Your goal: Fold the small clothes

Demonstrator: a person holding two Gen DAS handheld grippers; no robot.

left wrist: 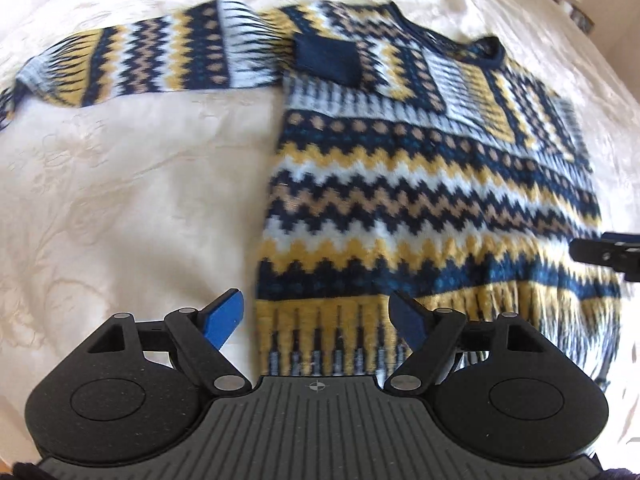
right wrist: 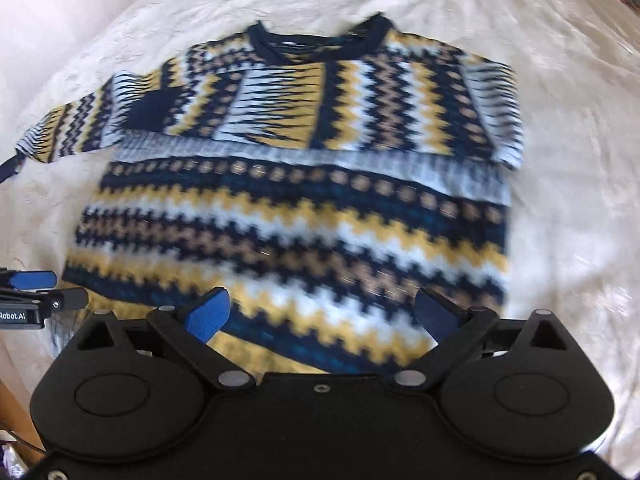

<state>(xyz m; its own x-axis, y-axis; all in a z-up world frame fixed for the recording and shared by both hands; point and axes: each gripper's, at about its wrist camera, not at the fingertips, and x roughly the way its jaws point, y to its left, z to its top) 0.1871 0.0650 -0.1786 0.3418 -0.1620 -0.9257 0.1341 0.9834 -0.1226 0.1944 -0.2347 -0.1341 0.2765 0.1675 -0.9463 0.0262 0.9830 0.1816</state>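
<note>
Left wrist view: a patterned sweater (left wrist: 420,184) in navy, yellow, white and tan zigzag bands lies flat on a cream bedspread (left wrist: 132,200), collar toward the far edge, fringed hem toward the near edge. 1 sleeve (left wrist: 132,64) stretches out straight to the left across the bedspread; the other is folded across the chest. A navy patch (left wrist: 328,58) sits on the chest near the outstretched sleeve. The left gripper (left wrist: 318,316) hangs over the hem's left end with its jaws spread apart and nothing between them, the blue pads (left wrist: 224,318) clear of the knit. The tip of the right gripper (left wrist: 608,254) enters from the right edge, over the sweater's right side just above the hem.

Right wrist view: the sweater (right wrist: 288,216) fills the middle of the bedspread (right wrist: 568,200), navy collar (right wrist: 320,42) at the far side. The folded sleeve (right wrist: 360,108) lies across the chest, its bands running upright against the body's level stripes. The right gripper (right wrist: 322,314) hangs over the lower bands with its jaws wide apart, gripping nothing. The left gripper (right wrist: 36,284) shows at the left edge beside the sweater's lower left corner. The picture is blurred, so fine knit detail cannot be told.
</note>
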